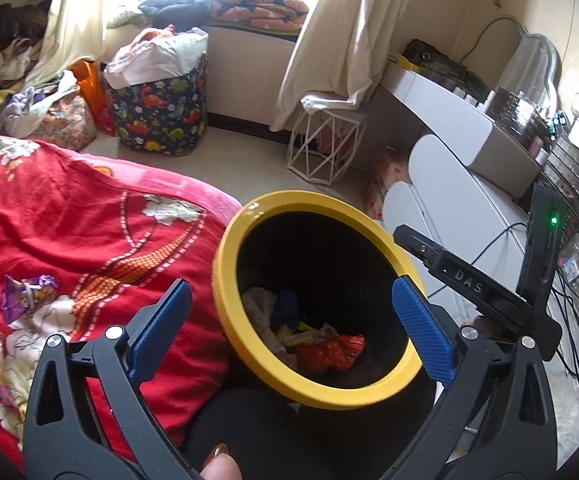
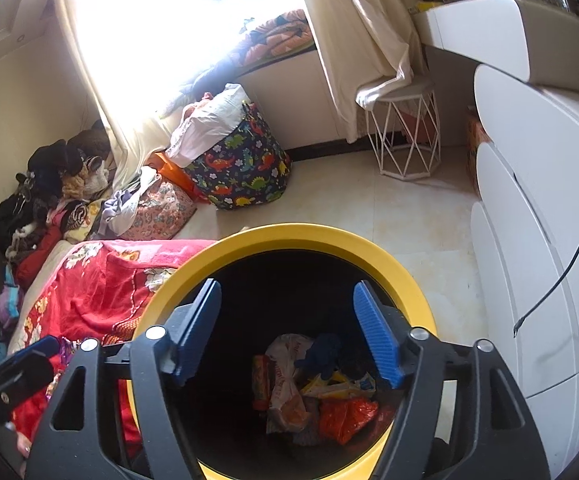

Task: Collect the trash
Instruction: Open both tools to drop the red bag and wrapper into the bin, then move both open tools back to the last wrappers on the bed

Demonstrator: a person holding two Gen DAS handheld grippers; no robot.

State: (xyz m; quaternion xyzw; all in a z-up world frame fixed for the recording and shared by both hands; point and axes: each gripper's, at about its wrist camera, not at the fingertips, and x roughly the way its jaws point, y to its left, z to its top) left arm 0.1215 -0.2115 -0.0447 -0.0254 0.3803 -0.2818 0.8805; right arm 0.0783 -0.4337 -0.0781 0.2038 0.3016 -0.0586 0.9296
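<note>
With both the left gripper [image 1: 289, 330] and right gripper [image 2: 289, 330] spread and empty over the yellow-rimmed bin [image 1: 225, 300], I judge a drop finished, so next I swing left toward the purple wrapper [image 1: 29, 294] on the red blanket [image 1: 89, 240] at nine o'clock.

Dinosaur-print basket [image 2: 241, 168] beside white wire stool [image 2: 407, 136], red floral blanket [image 1: 81, 232], white dresser [image 2: 537, 208].
</note>
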